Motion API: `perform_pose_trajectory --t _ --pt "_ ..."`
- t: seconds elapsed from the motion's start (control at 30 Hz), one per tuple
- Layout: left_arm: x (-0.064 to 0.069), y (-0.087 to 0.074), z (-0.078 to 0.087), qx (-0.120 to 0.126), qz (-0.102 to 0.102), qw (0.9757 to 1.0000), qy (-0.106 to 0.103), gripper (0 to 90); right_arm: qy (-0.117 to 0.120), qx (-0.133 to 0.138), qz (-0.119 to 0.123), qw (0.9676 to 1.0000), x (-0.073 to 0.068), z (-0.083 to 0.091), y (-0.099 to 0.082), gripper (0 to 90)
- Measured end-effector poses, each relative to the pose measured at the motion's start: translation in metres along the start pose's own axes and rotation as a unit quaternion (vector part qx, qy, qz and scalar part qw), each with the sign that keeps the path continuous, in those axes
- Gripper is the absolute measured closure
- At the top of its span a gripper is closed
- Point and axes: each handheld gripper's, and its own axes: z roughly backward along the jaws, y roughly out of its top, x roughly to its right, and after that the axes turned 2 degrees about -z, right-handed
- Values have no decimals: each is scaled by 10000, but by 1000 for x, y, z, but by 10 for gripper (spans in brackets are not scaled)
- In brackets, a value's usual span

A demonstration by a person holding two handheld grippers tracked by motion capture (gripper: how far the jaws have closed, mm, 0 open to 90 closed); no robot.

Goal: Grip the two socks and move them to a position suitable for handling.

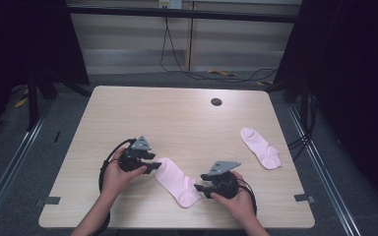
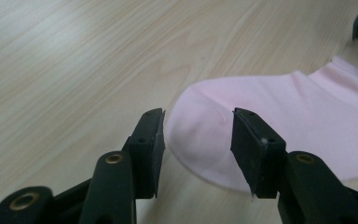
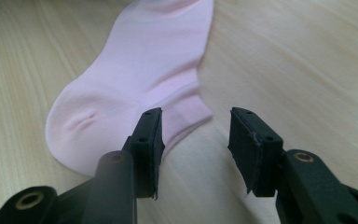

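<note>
A pink sock (image 1: 177,183) lies flat on the wooden table (image 1: 177,118) near its front edge, between my two grippers. My left gripper (image 1: 153,167) is at the sock's upper left end. In the left gripper view that rounded end of the sock (image 2: 270,116) lies between the parted jaws of the left gripper (image 2: 198,135), and the pads do not press on it. My right gripper (image 1: 199,188) is at the sock's lower right end. In the right gripper view the sock (image 3: 135,84) has its ribbed cuff beside the left jaw, and the right gripper (image 3: 195,135) stands open over bare wood.
A second pink sock (image 1: 261,147) lies flat at the right of the table, apart from both grippers. A round cable hole (image 1: 216,102) sits near the far edge. Dark frames and cables stand beyond the table.
</note>
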Motion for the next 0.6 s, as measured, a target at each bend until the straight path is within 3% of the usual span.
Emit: perform_pose_trajectory --t 0.13,0.17,0.43,0.6 --pt "2 8 -7 -53 -112 9999 -7 590 100 13 44 9999 -8 -5 0 520" --pt "4 10 -10 -210 -239 9995 26 594 110 3 83 9999 -9 -6 1 518" --pt "4 2 -14 -527 -382 9977 165 604 48 -60 198 9998 -9 -9 0 519" --pt "6 -4 -8 -511 -309 9981 134 605 -114 -99 181 9997 0 -7 0 519"
